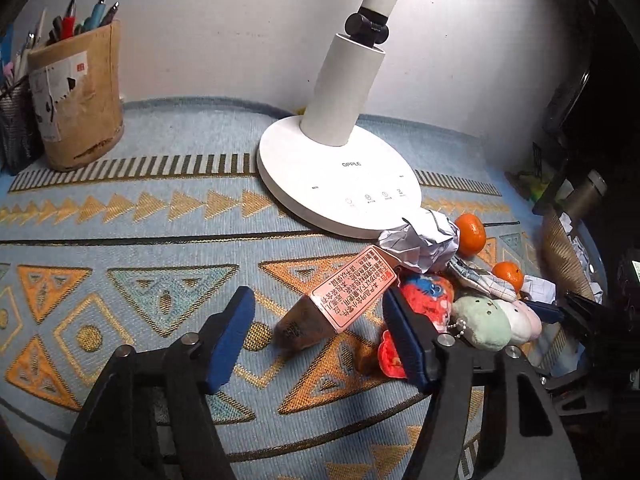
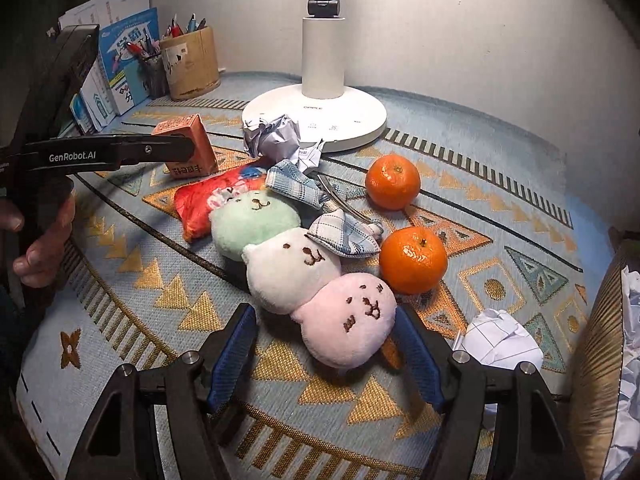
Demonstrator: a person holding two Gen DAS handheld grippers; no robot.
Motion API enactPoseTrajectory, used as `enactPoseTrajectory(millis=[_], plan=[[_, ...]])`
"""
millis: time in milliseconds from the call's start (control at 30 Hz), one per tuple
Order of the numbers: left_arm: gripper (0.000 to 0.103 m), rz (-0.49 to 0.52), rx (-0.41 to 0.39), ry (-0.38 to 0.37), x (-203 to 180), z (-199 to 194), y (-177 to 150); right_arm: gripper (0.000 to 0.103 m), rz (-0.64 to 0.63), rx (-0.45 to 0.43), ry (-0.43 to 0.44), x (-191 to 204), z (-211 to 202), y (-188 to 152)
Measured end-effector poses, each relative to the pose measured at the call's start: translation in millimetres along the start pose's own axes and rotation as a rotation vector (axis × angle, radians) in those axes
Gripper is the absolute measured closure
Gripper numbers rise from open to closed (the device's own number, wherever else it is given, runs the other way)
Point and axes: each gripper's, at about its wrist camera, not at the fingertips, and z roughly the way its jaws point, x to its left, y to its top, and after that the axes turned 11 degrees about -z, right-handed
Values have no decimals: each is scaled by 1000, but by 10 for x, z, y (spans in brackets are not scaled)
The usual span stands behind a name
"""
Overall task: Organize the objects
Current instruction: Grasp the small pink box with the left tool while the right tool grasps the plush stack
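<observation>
Above the patterned mat (image 1: 120, 240), both grippers (left (image 1: 318, 336), right (image 2: 324, 354)) tilt downward, jaws apart, gripping nothing.

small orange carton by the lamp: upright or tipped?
Tipped. The orange carton lies on its side on the mat, printed pink end panel facing up, between the open left gripper fingers, pads not touching.
</observation>
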Motion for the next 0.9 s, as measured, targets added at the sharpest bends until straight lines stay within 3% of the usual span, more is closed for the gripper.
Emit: enactPoseTrajectory(millis=[33,133,200,300,433,567,767,800,833,900], plan=[[59,-9,14,-17,19,33,4,33,0,-1,0,-9,10,5],[67,-21,28,-61,33,7,-8,33,19,-21,23,-41,-5,-4],[81,-29,40,-99,36,-89,-41,40,28,-25,26,-46,-30,-19],[83,-44,50,-110,34,-280,-135,62,39,-24,23,4,-112,-78],[83,-115,63,-73,104,-459,-402,63,73,-44,25,141,-325,-169],[83,-251,36,-55,275,-575,-741,63,118,32,-65,301,-420,-233],[59,-244,5,55,214,-867,-1181,63,69,61,-74,558,-532,-333],[48,-221,3,71,173,-904,-1232,63,64,62,-58,591,-547,-354],[31,-200,5,85,142,-934,-1281,63,65,62,-36,616,-560,-378],[16,-165,-15,169,111,-997,-1379,63,73,68,0,656,-566,-419]])
